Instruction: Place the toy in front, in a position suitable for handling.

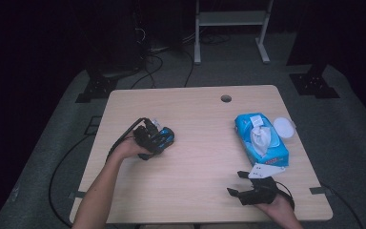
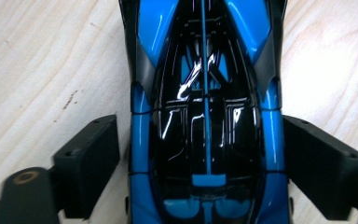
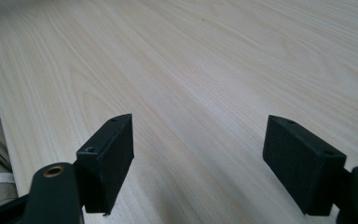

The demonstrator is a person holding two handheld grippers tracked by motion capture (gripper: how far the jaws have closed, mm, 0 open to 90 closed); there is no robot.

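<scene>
The left gripper [image 2: 205,154] straddles a blue and black toy car [image 2: 205,116], one black jaw on each flank and touching the bodywork, so the car is pinched between them on the left half of the table [image 1: 195,157]. In the high view the same gripper [image 1: 158,138] sits low over the car [image 1: 164,136], with its cable trailing off the table's left edge.

The right gripper [image 3: 198,163] has its jaws spread wide, with bare wood between them; in the high view it [image 1: 240,183] rests near the table's front right corner, just in front of a blue pack of wet wipes [image 1: 262,140]. A white round lid [image 1: 284,127] lies beside the pack.

The tabletop is pale wood grain with a cable hole [image 1: 226,98] near its far edge. Grey carpet surrounds it, the room beyond is dark, and a white frame [image 1: 231,21] stands at the back.
</scene>
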